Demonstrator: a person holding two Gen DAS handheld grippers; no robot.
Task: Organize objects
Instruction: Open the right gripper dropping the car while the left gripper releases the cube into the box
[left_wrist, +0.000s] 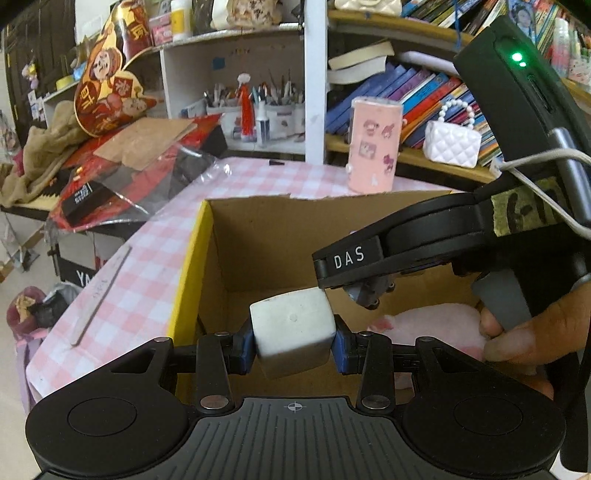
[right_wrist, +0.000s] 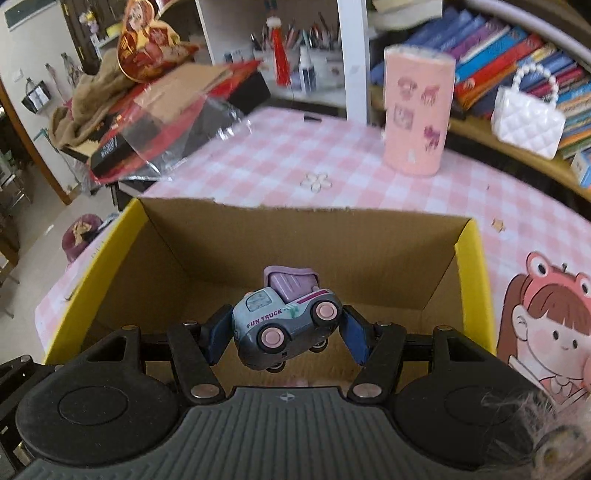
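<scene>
My left gripper (left_wrist: 294, 339) is shut on a white cube-shaped block (left_wrist: 291, 325) and holds it above the inside of an open cardboard box with yellow outer walls (left_wrist: 188, 258). A pink plush toy (left_wrist: 439, 325) lies on the box floor at the right. In the left wrist view the body of the right gripper (left_wrist: 424, 243) hangs over the box, with a hand (left_wrist: 517, 339) on its grip. My right gripper (right_wrist: 283, 328) is shut on a small blue and purple toy truck (right_wrist: 286, 321) marked FUN TRUCK, hanging over the same cardboard box (right_wrist: 472, 266).
The box stands on a pink checked tablecloth (right_wrist: 288, 155). A pink cylinder with stickers (right_wrist: 417, 110) stands behind it, a white quilted mini bag (right_wrist: 528, 118) on the bookshelf. A nail file (left_wrist: 99, 295) lies left of the box. Red packaging (left_wrist: 122, 177) crowds the left. A cartoon-girl picture (right_wrist: 546, 325) lies right.
</scene>
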